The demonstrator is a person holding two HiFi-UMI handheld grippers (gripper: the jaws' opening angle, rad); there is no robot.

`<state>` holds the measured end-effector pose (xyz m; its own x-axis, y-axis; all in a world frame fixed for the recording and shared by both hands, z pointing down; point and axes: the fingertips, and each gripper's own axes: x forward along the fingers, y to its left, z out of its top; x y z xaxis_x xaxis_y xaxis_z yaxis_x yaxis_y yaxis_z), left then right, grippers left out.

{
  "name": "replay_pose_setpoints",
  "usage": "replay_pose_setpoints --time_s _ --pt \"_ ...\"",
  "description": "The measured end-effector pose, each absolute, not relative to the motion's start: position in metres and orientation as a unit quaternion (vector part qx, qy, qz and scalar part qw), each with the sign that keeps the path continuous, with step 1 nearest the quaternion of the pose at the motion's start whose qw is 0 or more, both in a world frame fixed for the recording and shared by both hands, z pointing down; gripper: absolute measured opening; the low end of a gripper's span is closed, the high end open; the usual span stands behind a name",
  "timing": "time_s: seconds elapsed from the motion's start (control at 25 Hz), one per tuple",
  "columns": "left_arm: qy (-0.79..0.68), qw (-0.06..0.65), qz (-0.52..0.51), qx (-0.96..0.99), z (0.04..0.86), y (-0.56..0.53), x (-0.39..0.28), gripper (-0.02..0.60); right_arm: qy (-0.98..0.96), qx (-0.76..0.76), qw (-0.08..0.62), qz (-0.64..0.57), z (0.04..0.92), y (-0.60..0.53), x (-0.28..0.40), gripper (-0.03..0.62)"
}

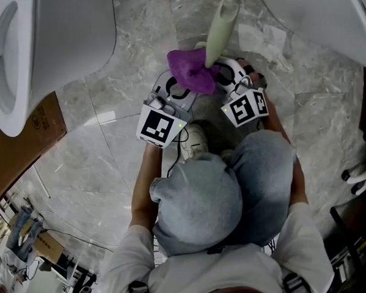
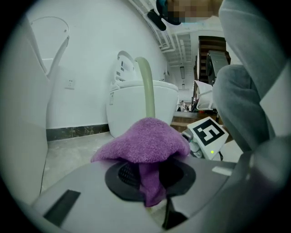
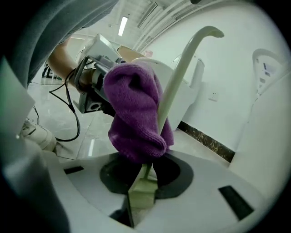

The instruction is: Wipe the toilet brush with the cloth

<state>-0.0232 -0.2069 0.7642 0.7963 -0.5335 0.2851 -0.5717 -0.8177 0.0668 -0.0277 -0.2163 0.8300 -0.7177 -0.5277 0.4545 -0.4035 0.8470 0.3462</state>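
The toilet brush's pale green handle stands upright between the two grippers. My right gripper is shut on the handle's lower end, and its curved top rises above. A purple cloth is wrapped round the handle just above that grip. My left gripper is shut on the cloth, whose tail hangs down between the jaws. Behind the cloth the handle shows as a pale stem. In the head view the left gripper sits left of the right gripper. No bristles are in view.
A white toilet stands at the upper left, with a cardboard box beside it. Another white fixture is at the upper right. The person's knees and a white shoe are below the grippers, on the marble floor.
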Motion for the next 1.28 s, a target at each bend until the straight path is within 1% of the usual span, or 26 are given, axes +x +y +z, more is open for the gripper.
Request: replay_pose_setpoints --time_s 0.2,0.32,0.48,0.64,0.76,0.84,0.92,0.96,1.08,1.28 --pt "-0.297 0.075 0.131 0.943 0.769 -0.204 -0.026 0.066 -0.919 0.256 0.277 -0.115 0.830 -0.216 -0.027 0.072" --pt "-0.308 0.074 0.112 0.942 0.763 -0.204 -0.029 0.067 -0.919 0.265 0.273 -0.105 0.830 -0.215 -0.025 0.091" --pt "-0.326 0.084 0.093 0.937 0.753 -0.202 -0.038 0.067 -0.919 0.285 0.258 -0.087 0.822 -0.214 -0.017 0.117" --pt "-0.344 0.089 0.083 0.931 0.745 -0.200 -0.051 0.067 -0.922 0.299 0.236 -0.070 0.808 -0.207 -0.007 0.117" --pt "-0.361 0.087 0.079 0.925 0.742 -0.199 -0.059 0.067 -0.920 0.319 0.217 -0.062 0.801 -0.203 0.007 0.095" --pt "-0.375 0.083 0.079 0.920 0.740 -0.199 -0.065 0.067 -0.914 0.346 0.207 -0.050 0.798 -0.205 0.019 0.061" --pt "-0.391 0.078 0.081 0.913 0.740 -0.201 -0.070 0.067 -0.906 0.376 0.195 -0.028 0.798 -0.210 0.030 0.010" --pt "-0.399 0.078 0.081 0.910 0.741 -0.203 -0.072 0.067 -0.902 0.391 0.184 -0.012 0.798 -0.214 0.036 -0.002" --pt "-0.418 0.077 0.083 0.901 0.744 -0.209 -0.075 0.067 -0.894 0.418 0.159 0.034 0.799 -0.222 0.049 -0.005" --pt "-0.435 0.071 0.081 0.894 0.742 -0.214 -0.073 0.067 -0.894 0.424 0.136 0.043 0.790 -0.222 0.049 -0.005"
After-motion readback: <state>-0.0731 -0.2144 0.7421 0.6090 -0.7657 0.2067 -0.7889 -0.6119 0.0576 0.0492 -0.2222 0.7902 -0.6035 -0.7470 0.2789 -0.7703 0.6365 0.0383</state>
